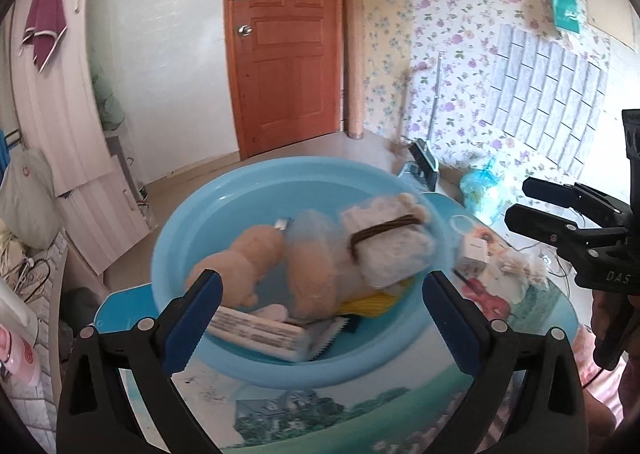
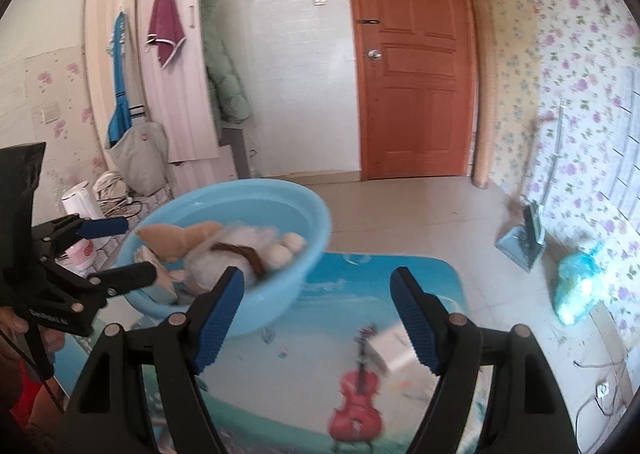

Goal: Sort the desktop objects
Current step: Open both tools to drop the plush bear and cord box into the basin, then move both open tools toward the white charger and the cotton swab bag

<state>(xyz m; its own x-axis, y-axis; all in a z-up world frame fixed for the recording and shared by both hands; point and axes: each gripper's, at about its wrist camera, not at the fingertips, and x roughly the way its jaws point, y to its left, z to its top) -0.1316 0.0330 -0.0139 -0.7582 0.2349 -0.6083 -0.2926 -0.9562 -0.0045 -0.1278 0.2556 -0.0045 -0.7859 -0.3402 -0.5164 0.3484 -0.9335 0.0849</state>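
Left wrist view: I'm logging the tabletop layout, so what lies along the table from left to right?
Blue basin holding the plush toy → small white box → fluffy cream item → right gripper, jaws open.

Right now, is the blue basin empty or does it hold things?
It holds things: the blue basin contains a plush toy and a flat packet.
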